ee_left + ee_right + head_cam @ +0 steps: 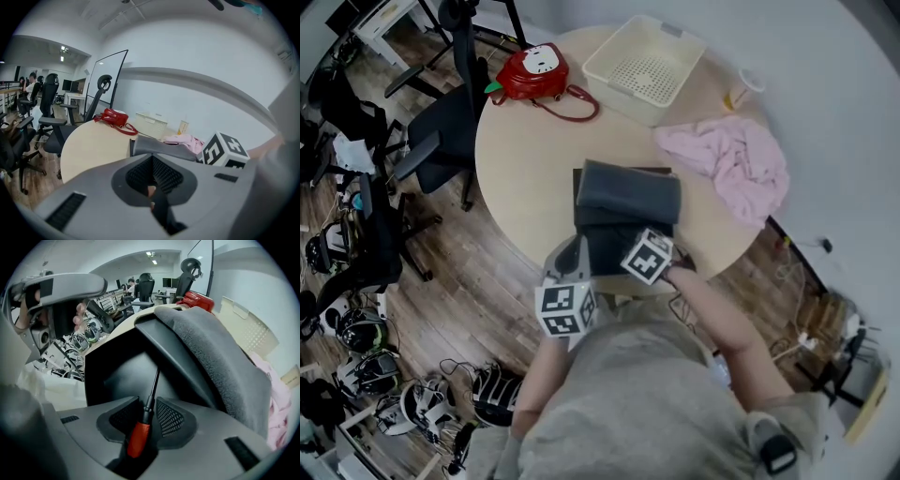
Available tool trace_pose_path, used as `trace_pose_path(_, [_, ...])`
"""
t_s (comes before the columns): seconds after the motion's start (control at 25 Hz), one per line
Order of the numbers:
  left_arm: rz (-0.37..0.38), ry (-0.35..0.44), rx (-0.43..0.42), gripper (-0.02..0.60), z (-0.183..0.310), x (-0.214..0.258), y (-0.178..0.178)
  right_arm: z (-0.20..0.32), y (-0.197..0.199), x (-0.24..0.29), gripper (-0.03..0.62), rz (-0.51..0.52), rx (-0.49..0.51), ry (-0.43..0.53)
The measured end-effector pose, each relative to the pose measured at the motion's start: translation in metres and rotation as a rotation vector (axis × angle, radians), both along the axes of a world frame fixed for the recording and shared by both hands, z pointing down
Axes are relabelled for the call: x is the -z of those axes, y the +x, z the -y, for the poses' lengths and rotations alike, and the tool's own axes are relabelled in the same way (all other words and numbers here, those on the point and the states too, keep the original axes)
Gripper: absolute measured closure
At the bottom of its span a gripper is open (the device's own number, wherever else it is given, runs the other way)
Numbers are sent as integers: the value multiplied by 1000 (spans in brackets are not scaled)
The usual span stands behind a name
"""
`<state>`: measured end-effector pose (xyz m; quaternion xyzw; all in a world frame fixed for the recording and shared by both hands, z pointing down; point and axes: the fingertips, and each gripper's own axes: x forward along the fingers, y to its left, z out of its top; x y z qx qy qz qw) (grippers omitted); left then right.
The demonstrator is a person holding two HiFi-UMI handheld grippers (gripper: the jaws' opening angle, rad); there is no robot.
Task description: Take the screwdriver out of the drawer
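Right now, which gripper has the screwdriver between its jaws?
The right gripper: the red-handled screwdriver lies between its open jaws; the left gripper's are together.

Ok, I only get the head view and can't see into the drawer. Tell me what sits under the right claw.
Observer: A screwdriver with a red handle and a black shaft sits between the jaws of the right claw.
Operator: Say whether it is gripped.
Observer: Not gripped: the jaws stand apart and neither pad presses on it.
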<state>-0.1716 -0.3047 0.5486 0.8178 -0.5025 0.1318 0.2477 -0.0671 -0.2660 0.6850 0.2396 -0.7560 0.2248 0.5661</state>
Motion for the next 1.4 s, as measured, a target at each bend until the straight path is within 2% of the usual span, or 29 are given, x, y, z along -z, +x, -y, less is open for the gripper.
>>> trace_pose_path(0.2, [-2,1,-12,583,3,0,1,0,-3,-4,487,-28,36,21])
trace_pose_path(0.36, [-2,5,-19,583,4,0,4,-5,-3,-8,537,-6,14,-9])
trace_pose_path(0.52, [-4,10,-21,583,3,2,5,-9,0,-8,540,-30,34,4])
trace_pose_path(0.92, [-2,17,6,583,-6,4,10,-13,2,16,540,49,39,70])
trace_pose_path(1.28, [-1,31,62,583,-26,3,22,-8,10,48,540,157,-3,233])
trace_pose_path(1.4, [-2,24,60,583,-38,2,26,-7,12,65,541,199,-51,282])
